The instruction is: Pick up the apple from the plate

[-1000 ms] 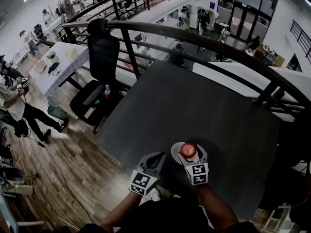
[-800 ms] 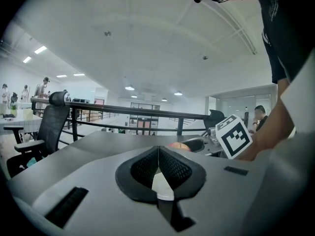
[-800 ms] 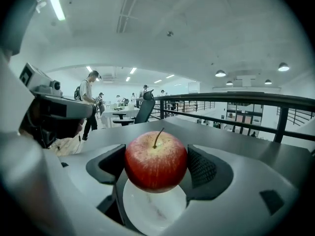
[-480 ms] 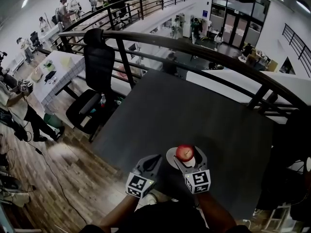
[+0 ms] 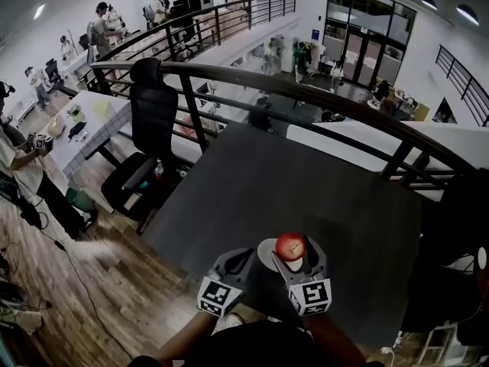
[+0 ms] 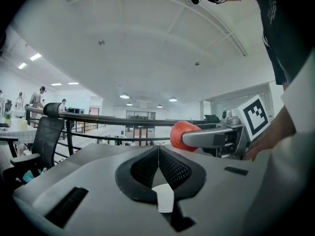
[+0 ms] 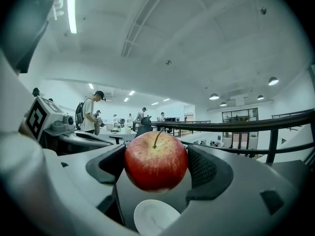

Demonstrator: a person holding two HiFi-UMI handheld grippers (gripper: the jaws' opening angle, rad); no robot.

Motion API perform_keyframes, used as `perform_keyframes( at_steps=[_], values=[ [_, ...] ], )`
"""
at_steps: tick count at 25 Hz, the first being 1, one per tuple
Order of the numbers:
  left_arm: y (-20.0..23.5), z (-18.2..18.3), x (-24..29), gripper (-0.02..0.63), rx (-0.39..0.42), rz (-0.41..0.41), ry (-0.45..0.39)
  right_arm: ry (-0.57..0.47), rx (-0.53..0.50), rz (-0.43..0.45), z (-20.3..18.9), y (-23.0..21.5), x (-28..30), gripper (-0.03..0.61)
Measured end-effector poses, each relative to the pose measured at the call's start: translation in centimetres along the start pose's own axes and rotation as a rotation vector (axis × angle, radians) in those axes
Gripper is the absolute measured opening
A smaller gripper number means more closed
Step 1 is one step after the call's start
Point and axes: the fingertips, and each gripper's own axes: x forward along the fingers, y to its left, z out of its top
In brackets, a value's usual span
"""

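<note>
A red apple (image 5: 290, 246) (image 7: 156, 161) with its stem up hangs above a small white plate (image 5: 267, 255) (image 7: 155, 217), with my right gripper (image 5: 293, 255) (image 7: 156, 165) shut on it. The plate lies on the dark table (image 5: 290, 197) near its front edge. In the left gripper view the apple (image 6: 181, 132) shows at the right between the right gripper's jaws. My left gripper (image 5: 238, 263) (image 6: 158, 162) is shut on nothing and hovers to the left of the plate.
A black railing (image 5: 306, 94) runs behind the table, and a black office chair (image 5: 149, 128) stands past its left edge. The wooden floor (image 5: 114, 281) lies below at the left. Several people stand far off at the upper left.
My right gripper has lifted the apple up off the plate, and more of the plate shows beneath it. The left gripper has stayed beside it.
</note>
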Motion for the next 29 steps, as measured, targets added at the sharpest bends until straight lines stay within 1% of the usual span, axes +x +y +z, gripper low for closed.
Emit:
perform_keyframes(
  at_steps=[3,6,13,29],
  values=[
    [-0.2,0.4,-0.2,0.023,0.007,-0.002,-0.011,-0.033,0.02,-0.011,1.0,0.2,-0.7,0.413],
    [-0.4,0.6,-0.6,0.023,0.009,-0.007,-0.017,-0.057,0.0,-0.009,1.9,0.7,-1.3,0.413],
    [-0.7,1.0,-1.0,0.023,0.01,-0.001,-0.028,-0.066,-0.036,-0.007,2.4,1.2,-2.0,0.413],
    [-1.2,1.0,-0.8,0.023,0.003,-0.008,-0.031,-0.059,-0.049,-0.021,2.4,0.8,-2.3,0.413]
  ],
)
